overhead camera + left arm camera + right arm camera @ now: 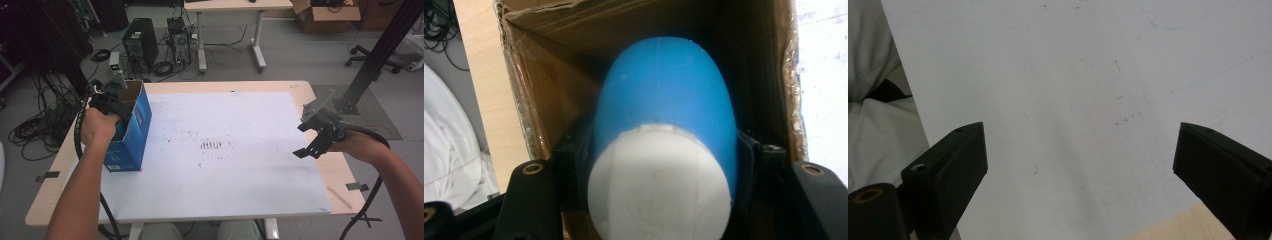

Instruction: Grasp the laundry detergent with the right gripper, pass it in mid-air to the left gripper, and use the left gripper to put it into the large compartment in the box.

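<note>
A blue cardboard box stands open-topped at the left of the white mat. My left gripper reaches down into its open top. In the left gripper view that gripper is shut on a blue and white rounded object, which hangs inside the brown box interior. My right gripper hovers over the mat's right edge, open, with nothing between its jaws. The right gripper view shows this gripper spread wide above the bare mat.
The wooden table shows around the mat. Beyond it stand a computer tower, cables on the floor, another table and a cardboard carton. A black post rises at the right.
</note>
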A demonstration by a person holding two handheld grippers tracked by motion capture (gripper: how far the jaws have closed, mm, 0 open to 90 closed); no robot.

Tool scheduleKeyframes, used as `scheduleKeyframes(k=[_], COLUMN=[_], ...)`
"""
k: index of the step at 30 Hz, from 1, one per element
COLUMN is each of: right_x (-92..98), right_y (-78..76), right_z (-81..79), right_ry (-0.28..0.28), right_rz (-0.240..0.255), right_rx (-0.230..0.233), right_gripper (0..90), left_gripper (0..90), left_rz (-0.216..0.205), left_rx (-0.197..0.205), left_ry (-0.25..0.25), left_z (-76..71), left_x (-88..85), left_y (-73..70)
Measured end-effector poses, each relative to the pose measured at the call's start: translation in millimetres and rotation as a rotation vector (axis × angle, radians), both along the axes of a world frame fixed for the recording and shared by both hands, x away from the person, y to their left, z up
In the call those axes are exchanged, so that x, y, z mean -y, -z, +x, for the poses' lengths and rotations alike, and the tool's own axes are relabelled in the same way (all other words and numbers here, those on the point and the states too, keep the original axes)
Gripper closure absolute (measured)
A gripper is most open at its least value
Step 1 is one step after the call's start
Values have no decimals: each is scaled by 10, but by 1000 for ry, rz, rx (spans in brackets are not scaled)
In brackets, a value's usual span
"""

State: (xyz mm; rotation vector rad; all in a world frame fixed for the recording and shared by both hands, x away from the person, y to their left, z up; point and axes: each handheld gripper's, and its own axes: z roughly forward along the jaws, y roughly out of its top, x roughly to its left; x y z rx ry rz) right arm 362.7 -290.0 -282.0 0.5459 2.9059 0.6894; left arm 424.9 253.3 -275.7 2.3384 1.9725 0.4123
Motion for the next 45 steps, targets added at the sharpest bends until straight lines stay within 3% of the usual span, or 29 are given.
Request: scheduleKeyframes(k=[10, 21, 36, 45], right_x=[-10, -4, -7, -20], right_y=[15, -1, -104, -186], right_z=[-7, -48, -146, -232], right_ry=[0, -2, -2, -11], right_rz=[2, 2, 11, 16], right_rx=[-4, -1, 17, 36], right_gripper=[71, 71, 72, 71], left_gripper=[380, 331, 230, 169], left_rz=[-7, -50, -70, -113], left_rx=[0, 8, 40, 49], left_ry=[0, -5, 16, 73], left_z=[-8, -49, -211, -364], left_x=[-12, -57, 10, 173], left_y=[10, -48, -529, -837])
